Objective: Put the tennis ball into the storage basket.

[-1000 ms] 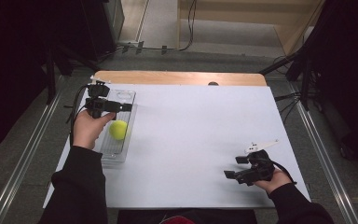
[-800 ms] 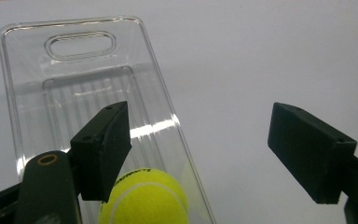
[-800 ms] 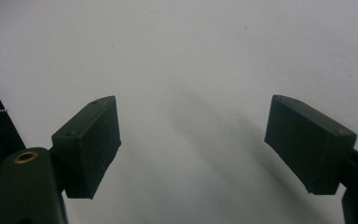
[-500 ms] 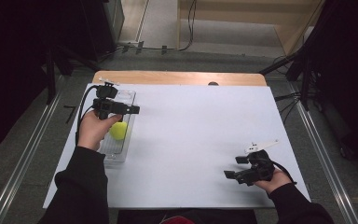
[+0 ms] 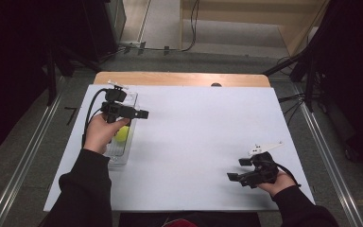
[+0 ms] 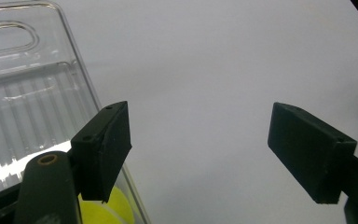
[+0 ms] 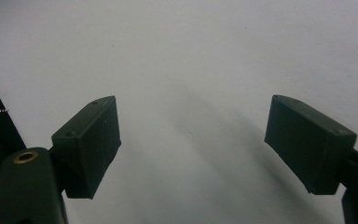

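A yellow ball [image 5: 121, 134] lies in a clear plastic tray [image 5: 128, 100] at the white desk's [image 5: 198, 137] left side. The left gripper [image 5: 139, 114] hovers above it, fingers apart and empty; the right gripper [image 5: 235, 178], likewise open-fingered, rests well apart.

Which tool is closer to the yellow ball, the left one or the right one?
Left. The left tool is just above the ball in the tray. The right tool is far across the table.

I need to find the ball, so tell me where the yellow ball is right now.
In the high view the yellow ball lies inside the clear plastic tray at the table's left side, just beneath the left gripper.
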